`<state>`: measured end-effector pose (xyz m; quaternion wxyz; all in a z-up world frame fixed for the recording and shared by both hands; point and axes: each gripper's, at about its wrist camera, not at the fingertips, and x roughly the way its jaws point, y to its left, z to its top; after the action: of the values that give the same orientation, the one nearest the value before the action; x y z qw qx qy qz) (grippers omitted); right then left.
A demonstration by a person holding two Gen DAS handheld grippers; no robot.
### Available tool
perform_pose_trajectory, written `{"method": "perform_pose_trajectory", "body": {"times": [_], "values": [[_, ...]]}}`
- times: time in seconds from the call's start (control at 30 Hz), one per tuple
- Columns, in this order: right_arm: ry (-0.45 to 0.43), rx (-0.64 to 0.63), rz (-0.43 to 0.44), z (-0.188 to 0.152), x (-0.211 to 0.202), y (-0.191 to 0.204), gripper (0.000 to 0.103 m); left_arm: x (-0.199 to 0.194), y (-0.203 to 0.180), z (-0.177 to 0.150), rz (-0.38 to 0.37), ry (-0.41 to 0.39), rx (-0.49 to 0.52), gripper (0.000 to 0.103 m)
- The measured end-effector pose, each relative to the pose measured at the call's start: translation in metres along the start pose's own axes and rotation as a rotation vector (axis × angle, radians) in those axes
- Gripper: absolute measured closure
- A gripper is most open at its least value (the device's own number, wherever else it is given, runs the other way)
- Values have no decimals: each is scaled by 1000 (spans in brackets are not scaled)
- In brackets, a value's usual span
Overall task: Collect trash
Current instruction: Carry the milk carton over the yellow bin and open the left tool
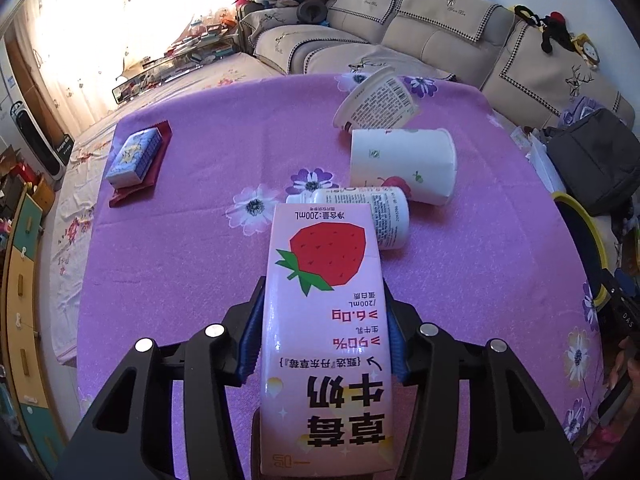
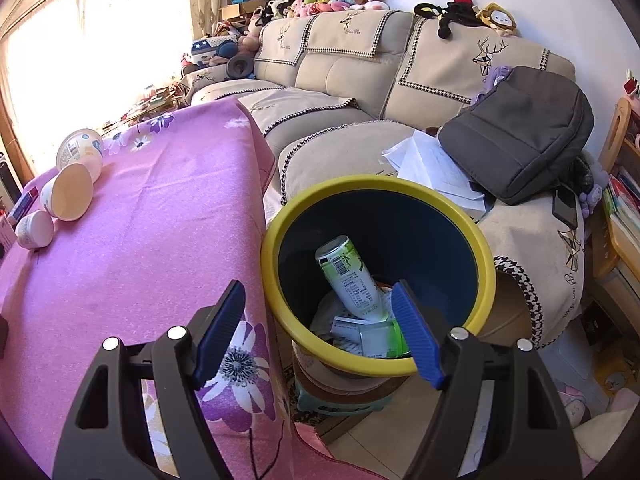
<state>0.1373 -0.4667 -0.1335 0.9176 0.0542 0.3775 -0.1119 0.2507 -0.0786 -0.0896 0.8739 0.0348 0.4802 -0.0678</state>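
Note:
My left gripper (image 1: 325,334) is shut on a pink strawberry milk carton (image 1: 326,320) and holds it above the purple tablecloth (image 1: 180,240). Beyond it lie a small white bottle (image 1: 380,216), a white paper cup (image 1: 404,166) and a tipped yogurt tub (image 1: 380,100). My right gripper (image 2: 320,332) is open and empty, above the near rim of the yellow-rimmed blue trash bin (image 2: 486,276). The bin holds a green can (image 2: 350,280) and paper scraps. The cups also show in the right wrist view (image 2: 68,192), at the table's far left.
A blue patterned box (image 1: 134,156) on a red cloth lies at the table's left. A beige sofa (image 2: 340,72) stands behind, with a grey backpack (image 2: 520,136) and papers on it. The bin sits on a stool (image 2: 344,396) beside the table edge.

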Motion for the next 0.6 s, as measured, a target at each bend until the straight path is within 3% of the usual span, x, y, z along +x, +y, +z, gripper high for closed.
{"method": "perform_pose_trajectory", "body": {"times": [0.27, 0.43, 0.6], "values": [[-35, 18, -36, -1, -17, -13, 32, -43, -59, 4, -88, -65, 103, 53], [-52, 45, -72, -6, -27, -36, 32, -47, -131, 9, -195, -70, 197, 53], [-53, 89, -105, -15, -36, -64, 32, -32, -229, 17, -309, -31, 330, 53]]}}
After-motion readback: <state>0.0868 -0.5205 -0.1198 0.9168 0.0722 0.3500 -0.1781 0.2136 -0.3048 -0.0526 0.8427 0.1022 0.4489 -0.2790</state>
